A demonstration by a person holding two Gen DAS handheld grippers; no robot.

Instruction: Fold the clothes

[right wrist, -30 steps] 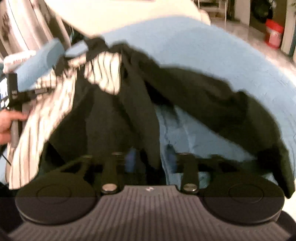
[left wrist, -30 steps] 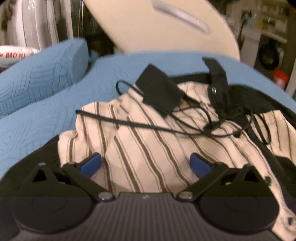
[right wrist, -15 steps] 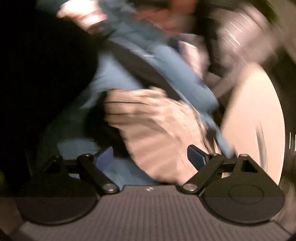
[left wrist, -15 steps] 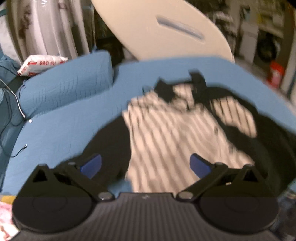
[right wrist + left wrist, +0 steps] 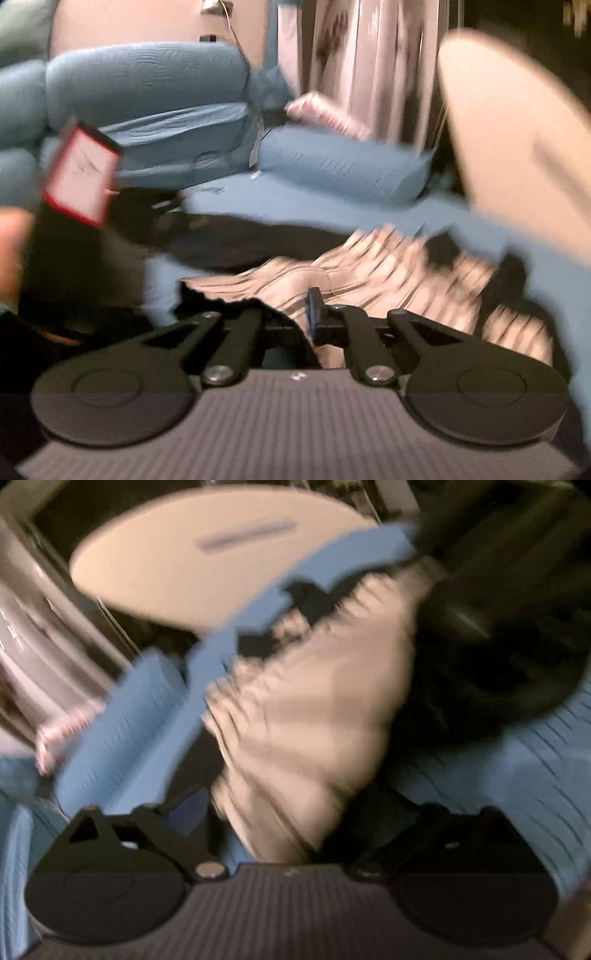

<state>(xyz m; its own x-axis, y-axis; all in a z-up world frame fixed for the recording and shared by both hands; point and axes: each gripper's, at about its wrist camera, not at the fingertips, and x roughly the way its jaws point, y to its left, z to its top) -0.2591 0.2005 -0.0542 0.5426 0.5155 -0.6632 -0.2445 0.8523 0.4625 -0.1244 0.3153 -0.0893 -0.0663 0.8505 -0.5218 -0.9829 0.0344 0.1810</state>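
Observation:
A cream garment with dark stripes and black panels lies crumpled on the blue bed cover; both views are motion-blurred. My left gripper is open, its jaws wide apart over the near end of the garment. In the right wrist view the garment lies just beyond my right gripper, whose jaws are closed on the garment's black edge. The left gripper's body with a red-edged tag and a hand show at the left.
A blue pillow and bunched blue bedding lie at the back. A large cream oval board leans behind the bed, also seen at the right. White curtains hang behind.
Both cameras swung sharply. The right gripper went from shut on black cloth, to open, to shut on the garment's edge. The left gripper stayed open and tilted over the garment.

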